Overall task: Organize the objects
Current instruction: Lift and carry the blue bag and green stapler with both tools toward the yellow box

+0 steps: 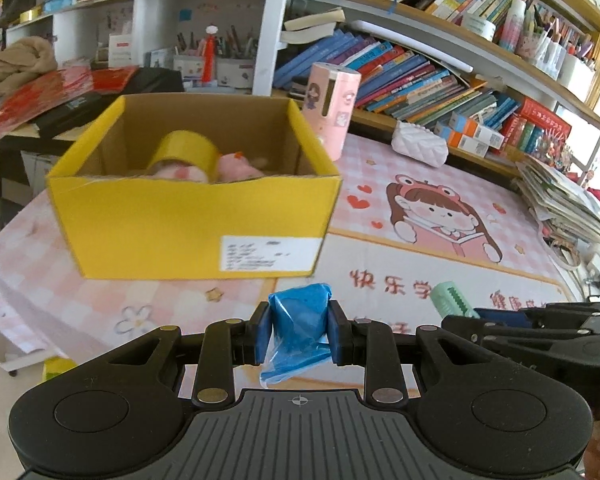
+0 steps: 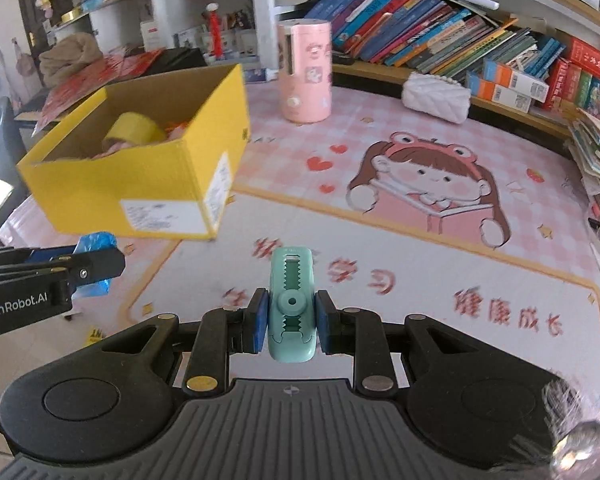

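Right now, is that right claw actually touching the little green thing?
Touching. In the right wrist view the right claw has both blue pads pressed against the sides of the green thing, holding it above the table.

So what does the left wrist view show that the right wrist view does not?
Only the left wrist view shows the left hand-held gripper head-on, its pads closed on the blue plastic roll, and the pink toy beside the tape. Only the right wrist view shows the whole mint green clip clamped in the right hand-held gripper. Both show the yellow box, the yellow tape roll inside it and the pink cylinder.
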Available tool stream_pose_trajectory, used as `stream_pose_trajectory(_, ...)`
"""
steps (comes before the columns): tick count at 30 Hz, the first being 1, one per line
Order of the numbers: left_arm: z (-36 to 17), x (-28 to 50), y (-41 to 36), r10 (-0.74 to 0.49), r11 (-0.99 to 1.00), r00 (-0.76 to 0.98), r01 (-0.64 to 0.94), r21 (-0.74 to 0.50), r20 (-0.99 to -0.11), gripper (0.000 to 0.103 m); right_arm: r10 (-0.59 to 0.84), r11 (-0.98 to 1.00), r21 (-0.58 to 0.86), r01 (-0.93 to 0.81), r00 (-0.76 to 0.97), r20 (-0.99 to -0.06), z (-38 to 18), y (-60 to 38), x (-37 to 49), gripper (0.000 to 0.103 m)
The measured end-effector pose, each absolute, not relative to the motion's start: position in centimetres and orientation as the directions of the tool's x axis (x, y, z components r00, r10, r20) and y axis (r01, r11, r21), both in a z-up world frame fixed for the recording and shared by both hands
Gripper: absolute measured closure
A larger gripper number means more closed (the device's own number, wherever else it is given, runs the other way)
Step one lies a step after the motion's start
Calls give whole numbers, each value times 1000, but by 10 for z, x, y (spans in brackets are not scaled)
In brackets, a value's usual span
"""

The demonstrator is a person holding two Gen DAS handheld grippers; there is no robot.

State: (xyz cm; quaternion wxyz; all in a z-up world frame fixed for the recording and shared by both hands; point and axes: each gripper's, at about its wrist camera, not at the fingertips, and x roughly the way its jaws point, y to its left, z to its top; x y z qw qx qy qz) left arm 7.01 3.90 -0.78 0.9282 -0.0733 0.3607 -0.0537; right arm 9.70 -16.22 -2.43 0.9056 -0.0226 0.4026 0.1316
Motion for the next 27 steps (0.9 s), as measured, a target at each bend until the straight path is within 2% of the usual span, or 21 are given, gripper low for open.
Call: stream_pose_trajectory(27, -5, -12, 126, -68, 990, 753, -30, -138, -654, 76, 306, 930, 98, -354, 600, -739, -32, -59, 24, 80)
